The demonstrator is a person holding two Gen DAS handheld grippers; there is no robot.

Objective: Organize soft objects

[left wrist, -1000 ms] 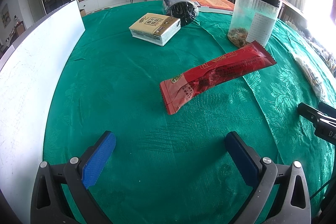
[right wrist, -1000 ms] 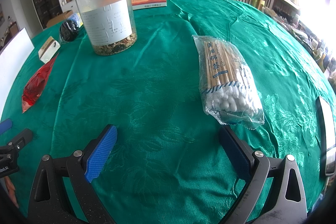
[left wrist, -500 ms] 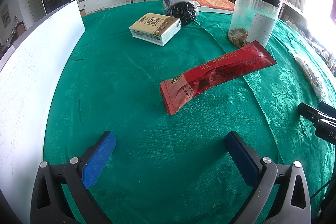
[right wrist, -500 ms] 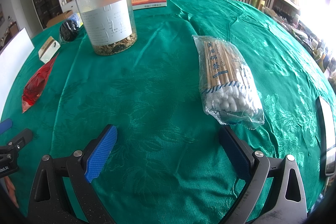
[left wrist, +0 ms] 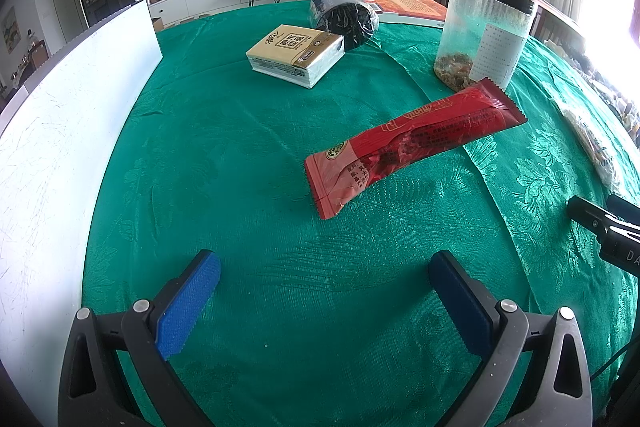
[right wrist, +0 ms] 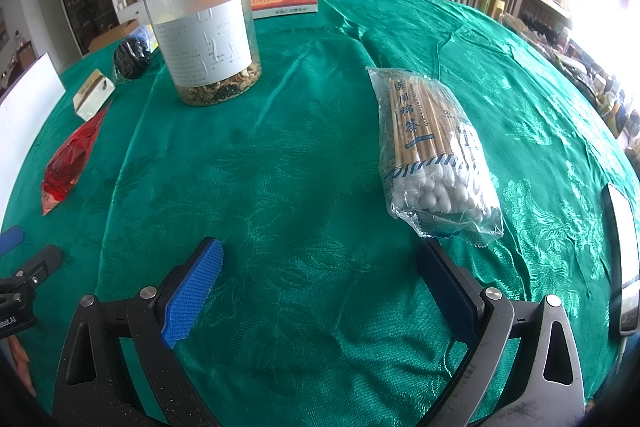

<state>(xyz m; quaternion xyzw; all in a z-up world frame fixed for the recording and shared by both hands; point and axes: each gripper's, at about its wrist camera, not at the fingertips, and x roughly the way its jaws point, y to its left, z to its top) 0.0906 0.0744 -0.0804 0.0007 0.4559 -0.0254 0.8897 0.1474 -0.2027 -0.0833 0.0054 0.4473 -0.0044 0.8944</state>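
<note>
Both wrist views low over table (left wrist: 240, 147), sharing jar (right wrist: 204, 27).

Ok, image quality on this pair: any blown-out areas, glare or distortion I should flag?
Left wrist view: the window at the right edge is blown out to white, the table bulges with fisheye curvature, and the red packet is sharp. Right wrist view: the same overexposure at upper right, sheen on the cotton swab bag, dark vignette in the corners.
</note>
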